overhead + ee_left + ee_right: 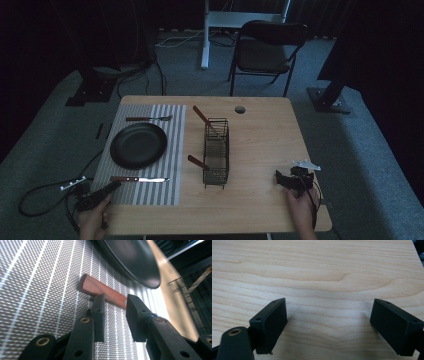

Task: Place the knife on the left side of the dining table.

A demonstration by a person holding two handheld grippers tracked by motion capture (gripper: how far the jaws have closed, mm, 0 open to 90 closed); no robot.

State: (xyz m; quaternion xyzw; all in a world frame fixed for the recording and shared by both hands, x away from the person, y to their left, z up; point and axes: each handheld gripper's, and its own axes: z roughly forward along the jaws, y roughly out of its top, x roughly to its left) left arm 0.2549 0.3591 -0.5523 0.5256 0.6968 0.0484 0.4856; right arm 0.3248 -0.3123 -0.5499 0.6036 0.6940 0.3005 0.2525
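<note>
On placemat point(172, 150), knife point(139, 179) lies crosswise, blade rightward; left hand-held gripper point(113, 303) released at handle.

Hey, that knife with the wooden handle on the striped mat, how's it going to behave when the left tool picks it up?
The knife looks stiff, so it likely lifts in one piece. Its handle is flat-sided wood, so it probably won't roll or slip much between the left tool's open jaws. Gripped at the handle, the metal blade may dip down. Lying flat on the woven mat, it may be awkward to get under.
</note>
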